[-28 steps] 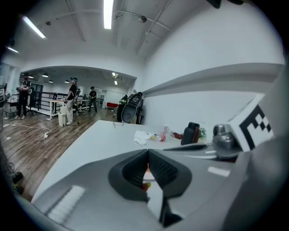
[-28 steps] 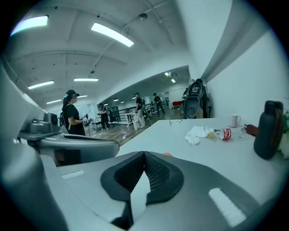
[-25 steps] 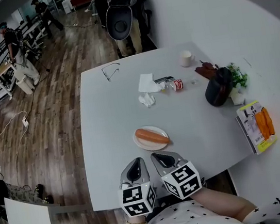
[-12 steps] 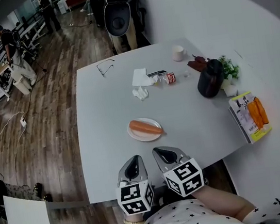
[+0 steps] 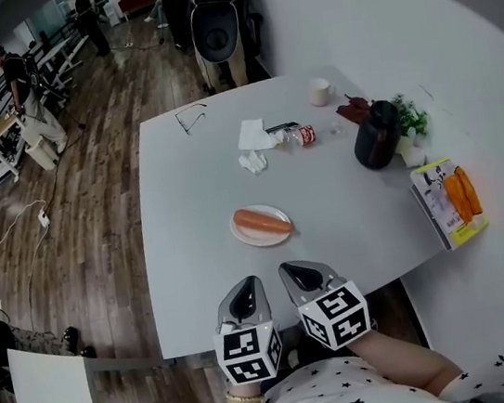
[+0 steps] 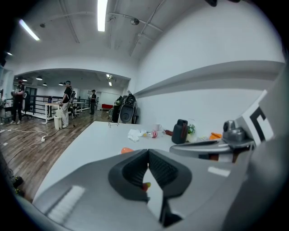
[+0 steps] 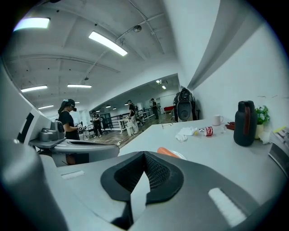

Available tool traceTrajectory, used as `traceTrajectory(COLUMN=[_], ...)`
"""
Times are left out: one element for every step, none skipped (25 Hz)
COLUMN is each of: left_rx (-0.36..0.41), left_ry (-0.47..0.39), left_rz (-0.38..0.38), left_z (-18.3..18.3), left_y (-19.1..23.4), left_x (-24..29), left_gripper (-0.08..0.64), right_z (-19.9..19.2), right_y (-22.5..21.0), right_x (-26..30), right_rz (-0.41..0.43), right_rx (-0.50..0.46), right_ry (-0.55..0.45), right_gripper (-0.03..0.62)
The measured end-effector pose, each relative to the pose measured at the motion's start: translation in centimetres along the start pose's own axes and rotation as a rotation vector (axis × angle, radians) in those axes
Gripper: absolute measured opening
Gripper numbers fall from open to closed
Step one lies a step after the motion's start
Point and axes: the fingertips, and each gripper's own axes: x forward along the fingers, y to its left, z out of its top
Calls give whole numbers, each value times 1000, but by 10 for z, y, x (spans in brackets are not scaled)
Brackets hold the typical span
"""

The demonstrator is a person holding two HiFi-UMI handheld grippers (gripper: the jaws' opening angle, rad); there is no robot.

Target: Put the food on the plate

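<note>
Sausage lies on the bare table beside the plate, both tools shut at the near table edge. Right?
No. The head view shows the sausage lying on the plate, not beside it. The left tool and the right tool are both shut at the near edge of the table.

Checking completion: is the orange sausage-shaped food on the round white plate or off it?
On it: the orange sausage-shaped food lies lengthwise across the round white plate.

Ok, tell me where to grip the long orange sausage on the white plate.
Probably the middle of the long orange sausage, from above, jaws across its narrow width: it lies flat on the round white plate, top and sides free.
</note>
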Motion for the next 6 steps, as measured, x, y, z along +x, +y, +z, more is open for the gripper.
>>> traceTrajectory(left_rx=[0, 0, 0, -1, -3, -5], left_ry=[-1, 0, 1, 1, 2, 2], left_rz=[1, 2, 3, 4, 5, 6], left_z=[0, 0, -1, -2, -2, -3], left_y=[0, 0, 0, 1, 1, 1], left_x=[-1, -1, -2, -3, -4, -4], left_gripper=[8, 8, 8, 8, 8, 8], right_z=[0, 0, 0, -1, -1, -1], right_y=[1, 1, 2, 3, 4, 5], right_x=[0, -1, -2, -3, -3, -4], right_rz=[-1, -2, -4, -5, -5, -6], right_rx=[-1, -2, -3, -4, -5, -7], right_ry=[1, 2, 2, 2, 1, 1], right_gripper=[-2, -2, -2, -2, -2, -2])
